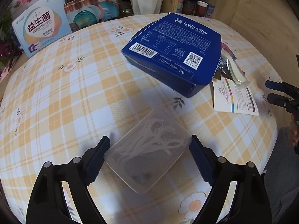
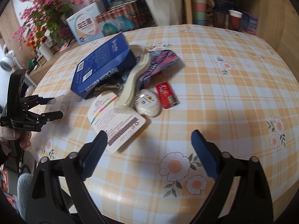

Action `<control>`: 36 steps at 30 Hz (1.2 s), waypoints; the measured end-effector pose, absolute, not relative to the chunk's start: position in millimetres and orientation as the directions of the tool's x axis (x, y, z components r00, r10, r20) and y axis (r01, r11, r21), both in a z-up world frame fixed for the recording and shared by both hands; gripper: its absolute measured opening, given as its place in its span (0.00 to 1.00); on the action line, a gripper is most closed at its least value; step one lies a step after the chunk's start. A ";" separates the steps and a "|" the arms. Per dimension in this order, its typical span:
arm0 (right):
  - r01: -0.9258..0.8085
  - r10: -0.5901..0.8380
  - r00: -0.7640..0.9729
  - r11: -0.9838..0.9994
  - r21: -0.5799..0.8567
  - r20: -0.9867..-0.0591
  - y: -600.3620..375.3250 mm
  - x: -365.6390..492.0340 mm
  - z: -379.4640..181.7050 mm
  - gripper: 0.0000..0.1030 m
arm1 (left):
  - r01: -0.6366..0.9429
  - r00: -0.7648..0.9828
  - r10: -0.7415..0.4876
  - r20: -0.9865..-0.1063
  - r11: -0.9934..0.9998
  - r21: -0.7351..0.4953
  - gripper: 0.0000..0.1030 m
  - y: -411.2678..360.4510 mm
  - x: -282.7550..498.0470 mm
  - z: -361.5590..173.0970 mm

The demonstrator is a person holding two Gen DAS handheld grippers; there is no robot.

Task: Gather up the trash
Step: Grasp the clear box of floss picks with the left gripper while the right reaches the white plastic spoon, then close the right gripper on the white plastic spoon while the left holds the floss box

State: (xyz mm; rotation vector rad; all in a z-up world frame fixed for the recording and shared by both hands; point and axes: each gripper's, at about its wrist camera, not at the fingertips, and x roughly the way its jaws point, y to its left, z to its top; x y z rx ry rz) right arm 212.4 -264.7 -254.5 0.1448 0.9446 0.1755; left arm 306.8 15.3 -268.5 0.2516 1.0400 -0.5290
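Trash sits scattered on a tabletop (image 2: 214, 93) covered in a yellow checked cloth with daisies. Left claw (image 1: 149, 154) is spread wide around a clear plastic box of floss picks (image 1: 147, 153); the box lies flat between the blue pads, its corners right at them, contact not certain, so not a firm clamp. The same claw shows at the left edge of the right wrist view, with the clear box between its fingers. Right claw (image 2: 149, 151) is spread apart with nothing between its pads, hovering over bare cloth just beside a white printed card (image 2: 115, 119).

Beyond the card lies the pile: a blue coffee box (image 2: 104, 63) tilted on other litter, a pale plastic fork (image 2: 130, 85) in a wrapper, a round white packet (image 2: 148, 102) touching the fork's end, a red lighter (image 2: 166, 95) just beside the packet, and a pink and blue wrapper (image 2: 160, 59) behind.

A hand (image 2: 18, 136) grips the left tool's handle.
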 end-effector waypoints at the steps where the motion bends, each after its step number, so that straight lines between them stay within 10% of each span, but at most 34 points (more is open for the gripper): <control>1: -0.113 0.227 0.566 0.974 0.198 -0.793 -261.0 213.5 -254.6 0.86 | 0.523 0.399 -0.289 -0.870 0.851 -0.043 0.81 16.7 302.3 -268.4; 12: -0.185 0.242 0.616 0.970 0.161 -0.750 -238.9 246.0 -242.9 0.74 | 0.293 0.472 -0.303 -0.828 0.940 -0.177 0.81 56.5 258.3 -261.3; 19: -0.061 0.228 0.631 0.967 0.246 -0.742 -245.3 291.8 -245.5 0.45 | 0.115 0.560 -0.282 -0.779 0.958 -0.264 0.81 76.5 234.6 -252.2; 30: -0.095 0.041 0.626 0.995 -0.023 -0.779 -216.1 313.4 -254.8 0.42 | 0.129 0.617 -0.294 -0.729 0.953 -0.275 0.81 67.7 201.0 -234.7; 36: -0.131 0.065 0.625 0.991 -0.023 -0.778 -213.5 308.1 -248.9 0.19 | 0.141 0.622 -0.313 -0.717 0.946 -0.291 0.81 60.0 191.0 -231.3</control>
